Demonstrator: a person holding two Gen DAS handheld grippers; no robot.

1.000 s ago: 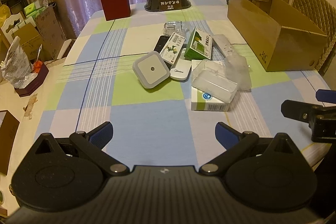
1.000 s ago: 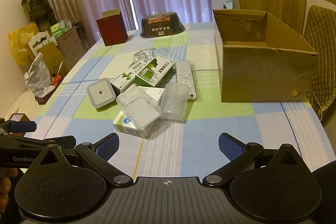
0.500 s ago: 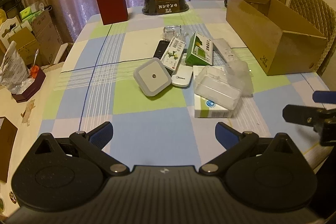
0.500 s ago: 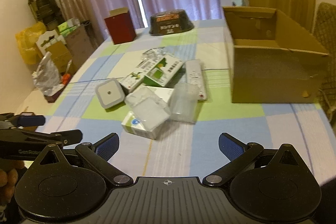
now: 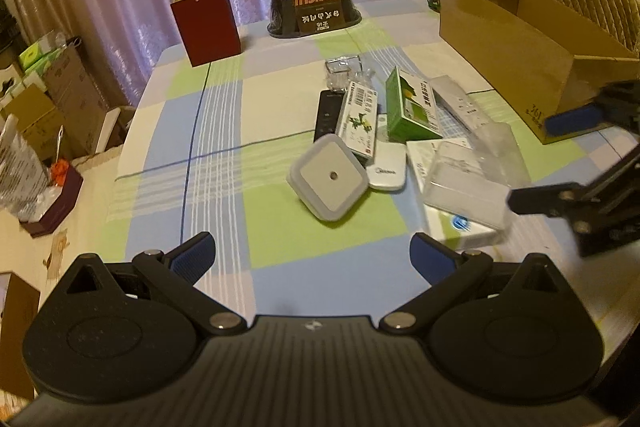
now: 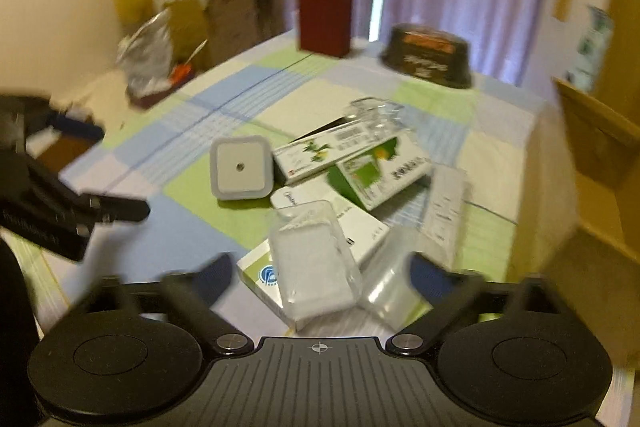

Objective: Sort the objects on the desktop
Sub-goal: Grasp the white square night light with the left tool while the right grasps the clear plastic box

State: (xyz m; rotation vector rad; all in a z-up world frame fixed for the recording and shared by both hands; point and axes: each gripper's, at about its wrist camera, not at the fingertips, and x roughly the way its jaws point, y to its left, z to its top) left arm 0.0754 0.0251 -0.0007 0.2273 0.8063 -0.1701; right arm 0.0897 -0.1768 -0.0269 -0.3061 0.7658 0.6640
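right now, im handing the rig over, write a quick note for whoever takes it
Left gripper: open, empty, hovering over the near edge of the table.
Right gripper: open, empty, close over the clear plastic case; that view is blurred.
Things: the pile sits mid-table: square white night light, white remote, black remote, barcode box, green box, and the white box under the clear case.
Cardboard box stands open on the right; nothing shows inside.
Done: nothing sorted that I can see.
Left: the whole pile.
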